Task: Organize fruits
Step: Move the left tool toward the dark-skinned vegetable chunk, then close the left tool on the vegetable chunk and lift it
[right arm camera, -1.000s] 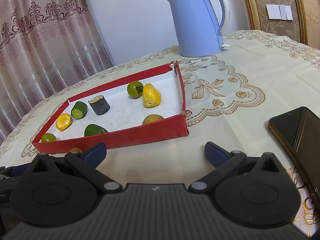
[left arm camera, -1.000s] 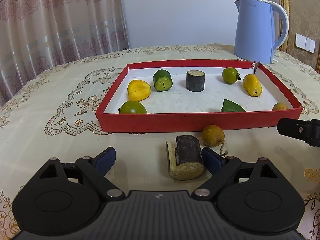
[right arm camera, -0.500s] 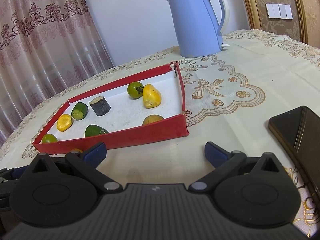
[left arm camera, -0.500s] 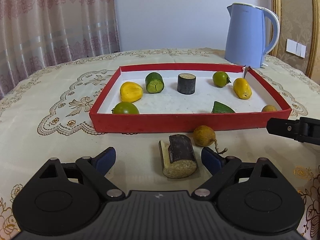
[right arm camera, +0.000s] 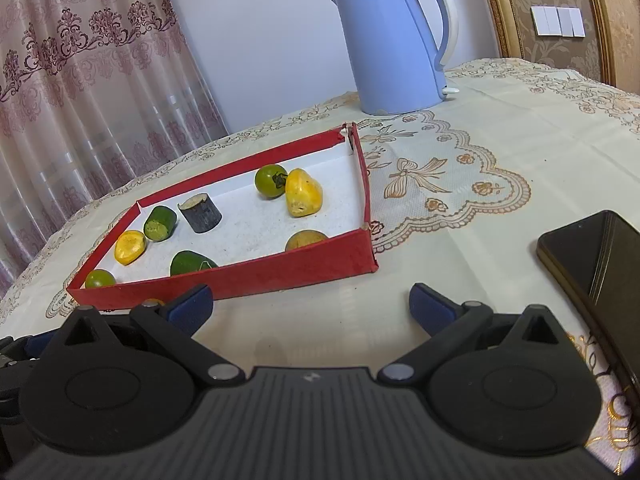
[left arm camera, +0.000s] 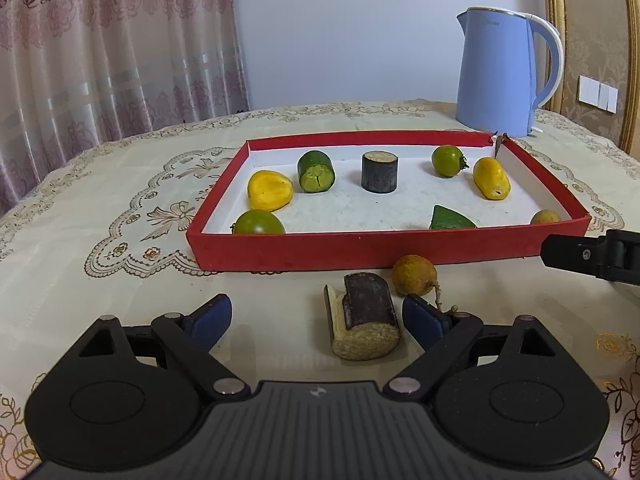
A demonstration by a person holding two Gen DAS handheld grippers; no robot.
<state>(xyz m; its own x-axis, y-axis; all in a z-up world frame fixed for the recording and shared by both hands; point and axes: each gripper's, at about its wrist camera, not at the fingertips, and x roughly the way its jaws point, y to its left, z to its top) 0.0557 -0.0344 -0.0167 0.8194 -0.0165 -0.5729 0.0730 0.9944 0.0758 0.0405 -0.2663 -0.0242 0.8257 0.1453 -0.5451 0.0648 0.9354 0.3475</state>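
A red tray holds several fruits: yellow and green pieces and a dark sugarcane stub. On the cloth in front of it lie a split sugarcane piece and a brown longan. My left gripper is open, low over the table; the cane piece lies between its fingers, near the right one. My right gripper is open and empty, in front of the tray's near right corner. Its body shows at the right of the left wrist view.
A blue kettle stands behind the tray's far right corner; it also shows in the right wrist view. A black phone lies on the cloth right of my right gripper. Curtains hang at the left.
My left gripper has pulled back and risen a little from the tray; the cane piece and longan look farther off. The right gripper has barely moved.
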